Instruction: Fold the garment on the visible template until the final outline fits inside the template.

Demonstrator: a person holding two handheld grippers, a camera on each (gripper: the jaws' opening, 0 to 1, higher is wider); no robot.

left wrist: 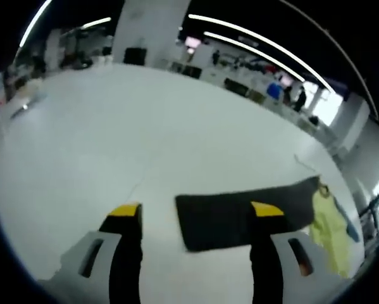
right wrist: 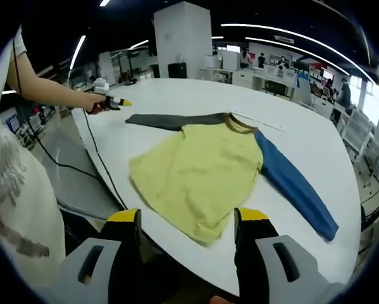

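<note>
The garment lies spread flat on the white table (right wrist: 303, 139): a yellow body (right wrist: 195, 171), a dark grey sleeve (right wrist: 170, 120) and a blue sleeve (right wrist: 297, 183). My right gripper (right wrist: 188, 216) is open just off the table's near edge, with the yellow hem in front of its jaws and not gripped. My left gripper (left wrist: 195, 212) is open above the table, with the end of the grey sleeve (left wrist: 240, 218) lying just ahead between its jaws. The yellow body (left wrist: 328, 228) shows beyond it on the right. In the right gripper view the left gripper (right wrist: 113, 102) hovers by the grey cuff, held in a hand.
A person's arm (right wrist: 43, 82) and white shirt (right wrist: 18, 190) fill the left side, with a black cable (right wrist: 100, 158) trailing along the table edge. A thin pale strip (right wrist: 265, 123) lies on the table beyond the collar. Desks, a pillar (right wrist: 183, 38) and people stand far behind.
</note>
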